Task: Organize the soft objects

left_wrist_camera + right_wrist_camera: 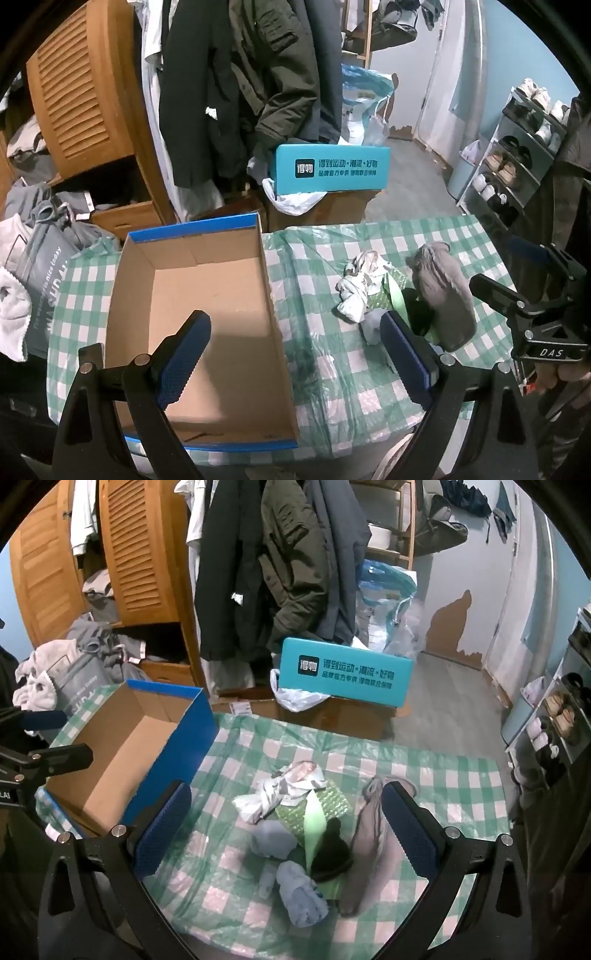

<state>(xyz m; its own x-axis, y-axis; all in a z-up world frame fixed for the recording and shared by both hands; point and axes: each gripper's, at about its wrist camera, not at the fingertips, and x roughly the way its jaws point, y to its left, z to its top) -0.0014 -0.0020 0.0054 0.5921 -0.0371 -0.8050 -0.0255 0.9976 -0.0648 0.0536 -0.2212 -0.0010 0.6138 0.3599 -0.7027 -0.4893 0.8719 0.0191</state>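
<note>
Socks (295,834) lie heaped between the right gripper's (288,834) spread jaws, untouched; left gripper (295,354) jaws spread too.

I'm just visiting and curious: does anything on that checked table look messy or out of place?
Yes. The soft things lie in a jumbled heap on the checked cloth, socks and crumpled fabric overlapping, while the open box beside them holds nothing. Farther back, wall paint has peeled away.

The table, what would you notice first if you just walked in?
Probably the big open cardboard box with blue edges, empty, on the left of the green checked tablecloth. Next, the small heap of soft things to its right: a grey sock, a white crumpled cloth and a pale blue roll. Both hand-held grippers stand open above them.
</note>
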